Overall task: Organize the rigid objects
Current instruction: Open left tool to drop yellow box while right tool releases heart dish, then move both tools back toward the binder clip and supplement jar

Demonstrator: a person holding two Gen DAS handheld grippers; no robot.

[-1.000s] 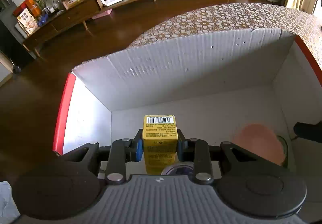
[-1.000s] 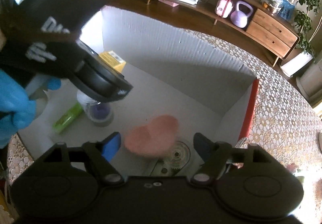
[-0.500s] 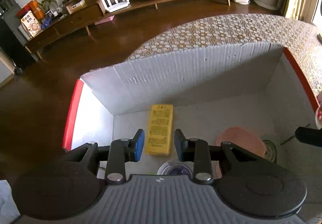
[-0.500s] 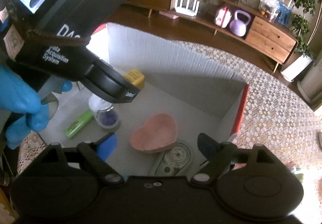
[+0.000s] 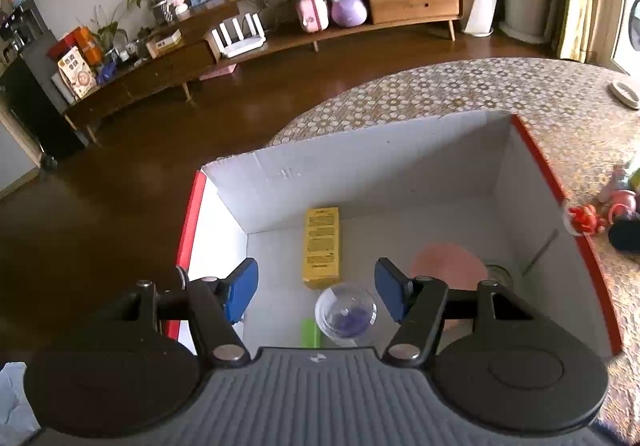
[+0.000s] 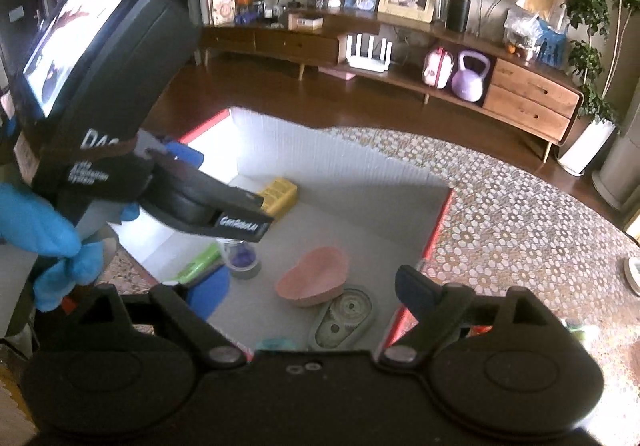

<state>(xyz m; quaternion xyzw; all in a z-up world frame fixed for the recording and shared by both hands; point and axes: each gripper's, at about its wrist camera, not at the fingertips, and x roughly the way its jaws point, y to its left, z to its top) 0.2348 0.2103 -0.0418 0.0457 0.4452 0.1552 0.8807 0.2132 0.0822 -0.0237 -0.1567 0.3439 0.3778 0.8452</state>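
A: State the location of the yellow carton [image 5: 322, 248].

B: It lies flat on the floor of the white cardboard box [image 5: 384, 181], one end against the far wall, nearer the left wall than the right. Nothing grips it.

A: Left gripper [image 5: 316, 294] condition?

B: Released. Its jaws have just been opening; the blue pads stand apart above the box, clear of the carton, with nothing pressed between them.

A: Right gripper [image 6: 316, 288]?

B: Also released. Its jaws have just been opening wider and hold nothing. A blue-gloved hand [image 6: 44, 242] carries the left unit at the left of the right wrist view.

A: Other contents of the box?

B: A clear dome with purple filling [image 5: 346, 314] sits just in front of the carton, a green tube [image 5: 310, 332] just beside the dome. A pink heart-shaped dish [image 6: 312, 280] lies towards the right wall, with a grey gear case [image 6: 346, 318] touching its near side.

A: Supporting surface and room?

B: The box rests on a table with a floral-patterned cloth [image 6: 520, 221]. Beyond lie a dark wood floor [image 5: 120, 181] and a long wooden sideboard [image 6: 400, 57].

A: Edges and clearance?

B: The side walls carry red rims [image 5: 560, 193]. The box floor between carton and dish is bare, as is the cloth at the right of the box.
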